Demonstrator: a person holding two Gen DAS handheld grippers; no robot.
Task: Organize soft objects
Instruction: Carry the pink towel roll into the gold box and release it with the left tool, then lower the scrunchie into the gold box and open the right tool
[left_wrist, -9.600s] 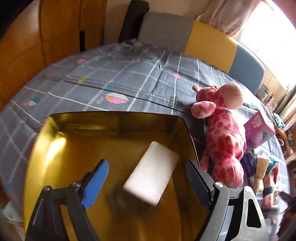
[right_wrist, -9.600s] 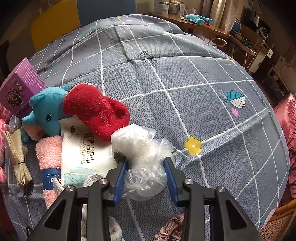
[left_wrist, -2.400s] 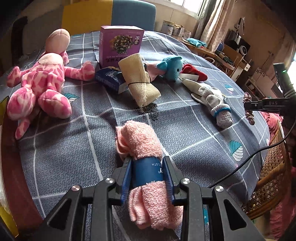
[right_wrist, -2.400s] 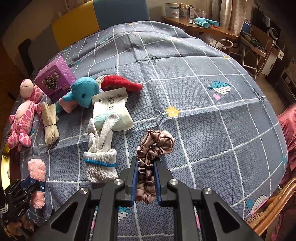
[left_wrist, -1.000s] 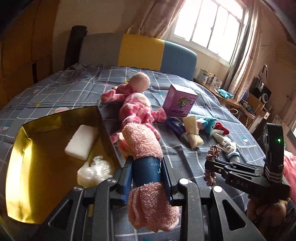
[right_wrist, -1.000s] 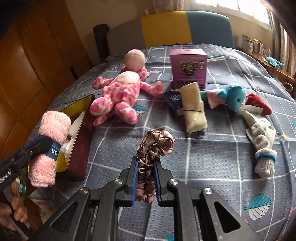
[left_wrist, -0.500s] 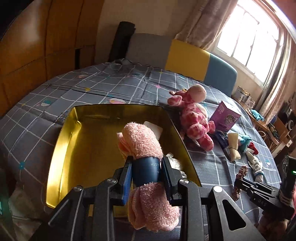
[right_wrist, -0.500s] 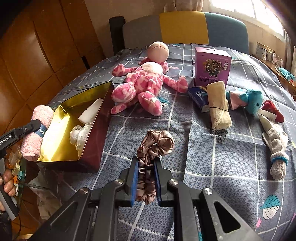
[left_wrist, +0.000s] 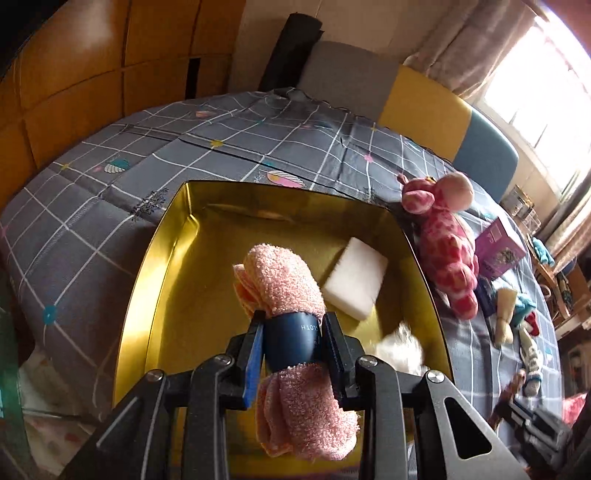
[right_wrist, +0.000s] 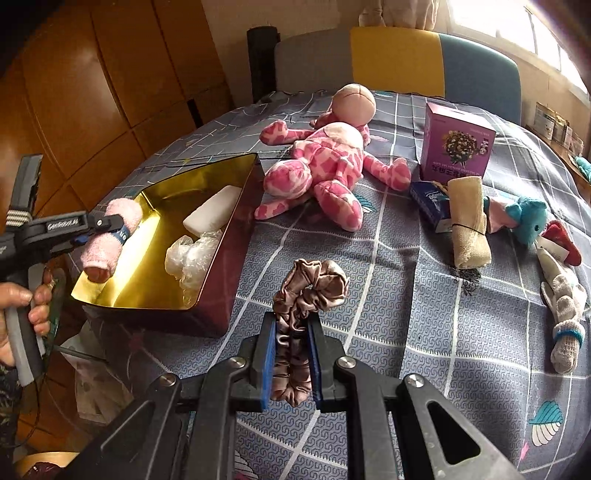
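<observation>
You are holding a rolled pink towel (left_wrist: 284, 291) in your left gripper (left_wrist: 293, 345), its jaws clamped on the towel's dark blue paper band, and you are hovering it over the gold-lined box (left_wrist: 162, 258). A white sponge (left_wrist: 356, 282) and a crumpled clear plastic bag (right_wrist: 192, 256) are already lying in the box, toward its right side. Your right gripper (right_wrist: 291, 354) is pinching a brown satin scrunchie (right_wrist: 308, 286) above the tabletop (right_wrist: 424, 314), just to the right of the box.

By the look of it, you are at the drop-off step for the towel. The bare gold floor on the left of the box seems the best spot, so lower the towel there, clear of the sponge and the bag, before you spread the jaws. The scrunchie would likely follow it in.

The pink giraffe toy (right_wrist: 325, 166), the beige cloth roll (right_wrist: 467, 221), the blue elephant toy (right_wrist: 528, 219) and the knitted glove (right_wrist: 563, 306) are still lying out on the tabletop.
</observation>
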